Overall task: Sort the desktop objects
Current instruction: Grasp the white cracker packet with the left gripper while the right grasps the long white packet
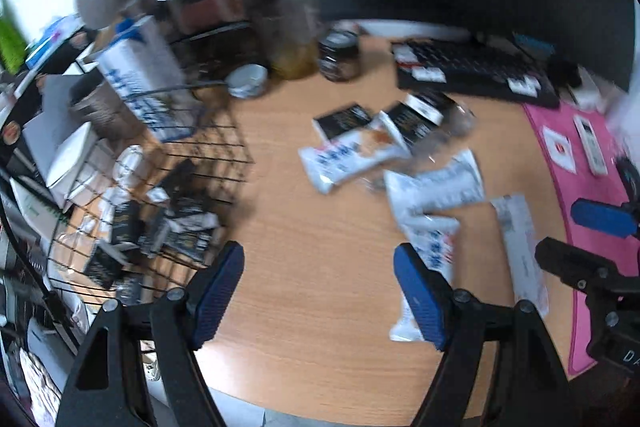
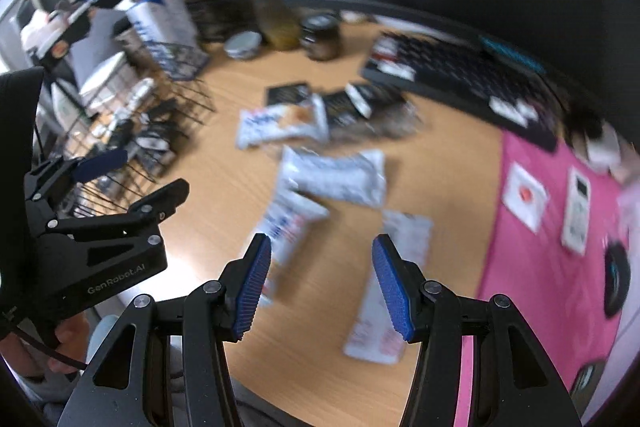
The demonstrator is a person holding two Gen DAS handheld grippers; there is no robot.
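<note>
Both the left tongs (image 1: 320,291) and right tongs (image 2: 322,287) hang wide and empty above the pale wooden counter (image 1: 312,339). Just beyond them lie white foil snack packets (image 2: 332,177), then small black sachets (image 1: 342,119). At far left, the black wire basket (image 1: 224,151) already holds similar sachets. Likely step: reaching for another pick; next, lower over one packet and pinch.

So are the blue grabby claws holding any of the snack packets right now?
No, nothing is held. The left gripper and the right gripper both stand wide open above the wooden desk, with the white packets lying loose on it.
</note>
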